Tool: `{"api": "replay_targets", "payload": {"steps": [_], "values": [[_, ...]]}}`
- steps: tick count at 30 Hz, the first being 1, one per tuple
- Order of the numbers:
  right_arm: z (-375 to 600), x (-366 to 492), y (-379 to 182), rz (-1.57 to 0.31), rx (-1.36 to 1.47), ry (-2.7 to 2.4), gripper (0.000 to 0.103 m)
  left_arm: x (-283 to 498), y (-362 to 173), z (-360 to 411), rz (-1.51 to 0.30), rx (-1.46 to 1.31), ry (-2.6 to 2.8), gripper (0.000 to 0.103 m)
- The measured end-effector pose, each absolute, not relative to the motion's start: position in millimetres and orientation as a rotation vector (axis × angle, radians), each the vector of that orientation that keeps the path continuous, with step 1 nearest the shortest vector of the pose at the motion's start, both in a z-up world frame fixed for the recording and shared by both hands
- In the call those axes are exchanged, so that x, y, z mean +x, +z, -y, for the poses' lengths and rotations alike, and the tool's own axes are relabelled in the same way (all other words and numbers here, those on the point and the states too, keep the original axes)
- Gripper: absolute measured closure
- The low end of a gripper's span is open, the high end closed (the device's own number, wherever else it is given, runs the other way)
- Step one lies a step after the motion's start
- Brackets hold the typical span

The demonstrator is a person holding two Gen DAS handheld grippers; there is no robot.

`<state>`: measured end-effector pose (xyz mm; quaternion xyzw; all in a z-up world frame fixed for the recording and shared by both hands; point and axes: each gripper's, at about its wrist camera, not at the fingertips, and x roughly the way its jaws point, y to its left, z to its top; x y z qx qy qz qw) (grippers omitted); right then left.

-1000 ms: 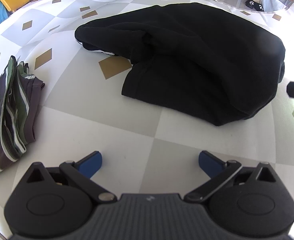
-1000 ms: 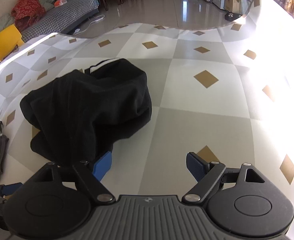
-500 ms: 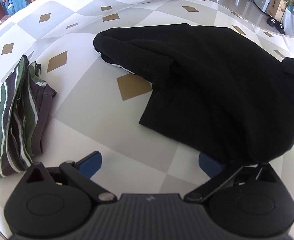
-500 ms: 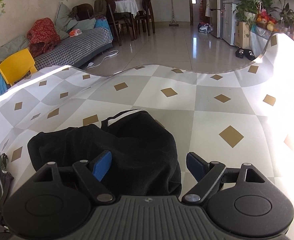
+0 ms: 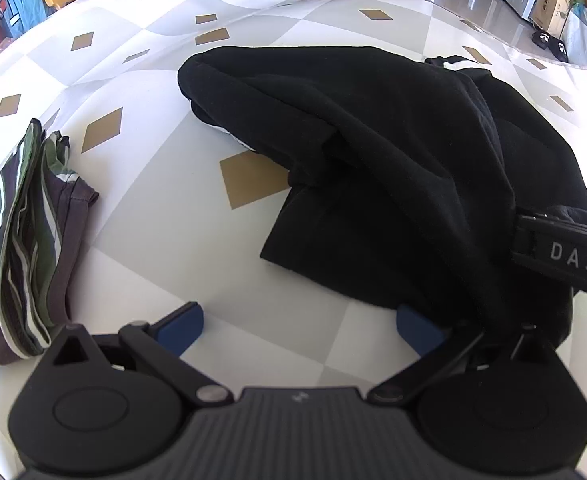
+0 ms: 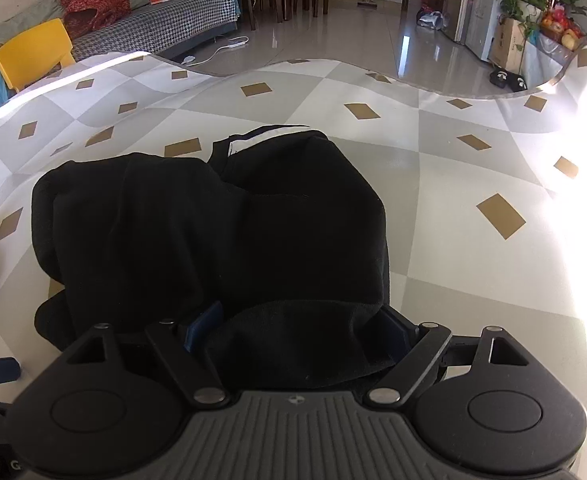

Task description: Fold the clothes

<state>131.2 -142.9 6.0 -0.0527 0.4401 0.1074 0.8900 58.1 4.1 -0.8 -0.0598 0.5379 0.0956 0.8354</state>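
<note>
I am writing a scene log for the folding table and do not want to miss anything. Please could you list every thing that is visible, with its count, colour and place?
black garment: one, black, crumpled in the middle of the table.
striped garment: one, green, grey and white stripes, folded at the table's left edge.
tablecloth: one, white and grey checks with tan diamonds, covers the table.
yellow chair: one, yellow, behind the table, left.
sofa: one, grey houndstooth, in the background.
left gripper: one, black with blue pads, open, at the garment's near edge.
right gripper: one, black with blue pads, open, fabric between its fingers.
</note>
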Motion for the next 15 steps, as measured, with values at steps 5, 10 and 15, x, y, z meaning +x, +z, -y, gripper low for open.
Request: {"api": "replay_targets", "payload": {"steps": [5, 10, 15], "values": [[148, 121, 4, -0.942, -0.097, 0.233, 0.02, 50, 0, -3, -1.138, -0.116, 0.187, 0.0], [155, 107, 2, -0.98, -0.082, 0.247, 0.02, 39, -1, -4, -1.129, -0.102, 0.167, 0.0], [159, 93, 1, -1.0, -0.099, 0.251, 0.02, 27, -1, -2, -1.117, -0.09, 0.154, 0.0]]}}
